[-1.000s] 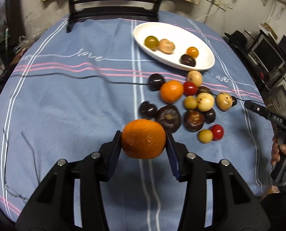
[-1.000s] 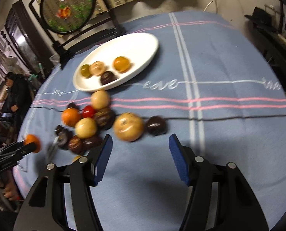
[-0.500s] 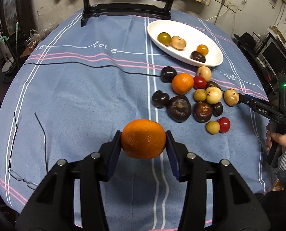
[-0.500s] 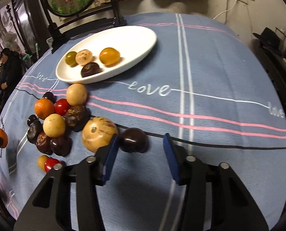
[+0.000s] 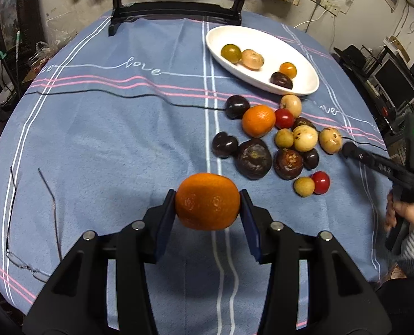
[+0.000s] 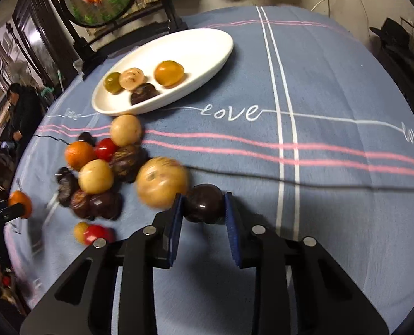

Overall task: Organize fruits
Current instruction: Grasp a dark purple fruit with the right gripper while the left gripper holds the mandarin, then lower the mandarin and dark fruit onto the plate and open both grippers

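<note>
1. Fruits are seen mostly loose at two o'clock in the left wrist view, below the white plate (image 5: pixel 304 64); an orange (image 5: pixel 207 201) is kept clamped in the left gripper (image 5: pixel 207 209), lifted clear for carrying

2. In the right wrist view, the right gripper (image 6: pixel 204 206) is closing around a dark fruit (image 6: pixel 204 202) at the pile's edge, where neighbours are avoided

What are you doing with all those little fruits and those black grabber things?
A person is sorting fruit with a gripper in each hand. The left gripper holds a round orange mandarin above the blue striped tablecloth. The right gripper is closing its jaws around a dark, glossy round fruit at the edge of the loose fruit pile. Four fruits already lie in the white oval dish.
</note>
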`<state>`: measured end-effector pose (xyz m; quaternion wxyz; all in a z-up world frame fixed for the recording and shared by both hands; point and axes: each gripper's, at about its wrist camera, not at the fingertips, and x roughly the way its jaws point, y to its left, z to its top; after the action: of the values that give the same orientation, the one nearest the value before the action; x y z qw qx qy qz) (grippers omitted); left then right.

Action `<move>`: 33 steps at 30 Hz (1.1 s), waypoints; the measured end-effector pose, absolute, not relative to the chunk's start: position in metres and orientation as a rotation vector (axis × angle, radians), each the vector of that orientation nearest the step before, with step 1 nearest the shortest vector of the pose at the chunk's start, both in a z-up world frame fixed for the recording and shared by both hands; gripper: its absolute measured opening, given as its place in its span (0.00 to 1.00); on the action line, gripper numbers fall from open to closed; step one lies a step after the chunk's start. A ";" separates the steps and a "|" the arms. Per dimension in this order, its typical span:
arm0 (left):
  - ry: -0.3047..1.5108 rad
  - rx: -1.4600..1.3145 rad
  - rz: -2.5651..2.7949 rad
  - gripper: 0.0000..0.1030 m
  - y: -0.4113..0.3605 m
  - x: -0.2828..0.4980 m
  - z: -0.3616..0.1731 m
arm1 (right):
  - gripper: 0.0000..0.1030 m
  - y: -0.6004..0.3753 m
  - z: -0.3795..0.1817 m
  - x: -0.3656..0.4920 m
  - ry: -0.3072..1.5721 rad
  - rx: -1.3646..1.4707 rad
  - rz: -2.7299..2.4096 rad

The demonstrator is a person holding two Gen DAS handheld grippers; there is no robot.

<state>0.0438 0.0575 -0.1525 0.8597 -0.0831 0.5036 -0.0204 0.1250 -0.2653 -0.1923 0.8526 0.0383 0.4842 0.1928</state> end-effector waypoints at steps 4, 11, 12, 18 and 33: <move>1.057 -0.188 -0.072 0.44 0.053 0.051 -0.156 | 0.29 -0.256 -0.185 0.093 1.018 0.055 0.449; 1.057 -0.173 -0.117 0.45 0.040 0.074 -0.158 | 0.29 -0.256 -0.166 0.076 0.991 0.033 0.463; 1.053 -0.169 -0.118 0.45 0.040 0.079 -0.156 | 0.29 -0.259 -0.162 0.077 0.983 0.041 0.460; 1.018 -0.127 -0.131 0.45 0.038 0.126 -0.140 | 0.29 -0.262 -0.135 0.111 0.915 0.054 0.446; 0.957 -0.060 -0.158 0.45 0.017 0.317 -0.132 | 0.29 -0.205 -0.138 0.285 0.862 0.028 0.492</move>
<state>0.3170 0.0168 -0.1319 0.8843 -0.0290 0.4599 -0.0760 0.2849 -0.2051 -0.1377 0.8792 0.0135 0.4136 0.2362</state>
